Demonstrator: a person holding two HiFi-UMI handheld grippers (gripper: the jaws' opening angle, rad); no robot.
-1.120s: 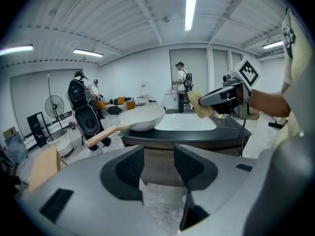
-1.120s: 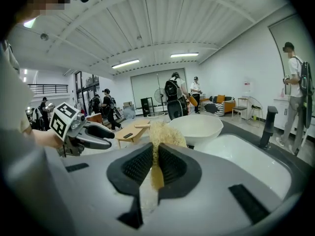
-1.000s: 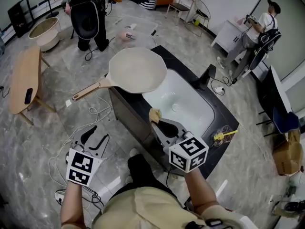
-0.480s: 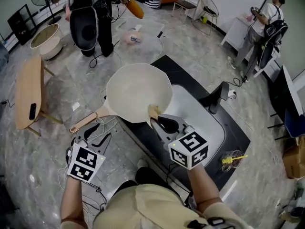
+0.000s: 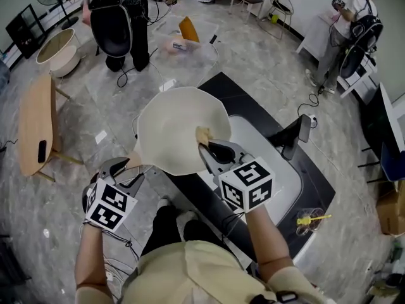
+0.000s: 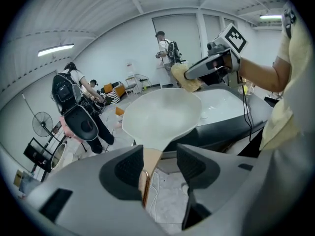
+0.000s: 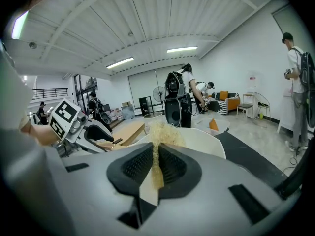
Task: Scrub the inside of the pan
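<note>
1. The left gripper (image 5: pixel 123 171) has the pan's wooden handle (image 6: pixel 147 168) between its jaws. The jaws are opening: the handle lies against one pad and a gap shows to the other.
2. The pan (image 5: pixel 174 128) is pale inside, with its open side up. It sits over the near corner of the black tabletop (image 5: pixel 240 97), just beside the white sink (image 5: pixel 281 170). Whether it rests on the tabletop cannot be told.
3. The right gripper (image 5: pixel 212 149) is clamped on a tan sponge (image 5: pixel 204 135), pinched thin between its pads.
4. The sponge's free end is at the pan's inner rim on the sink side, touching it or just above it.
</note>
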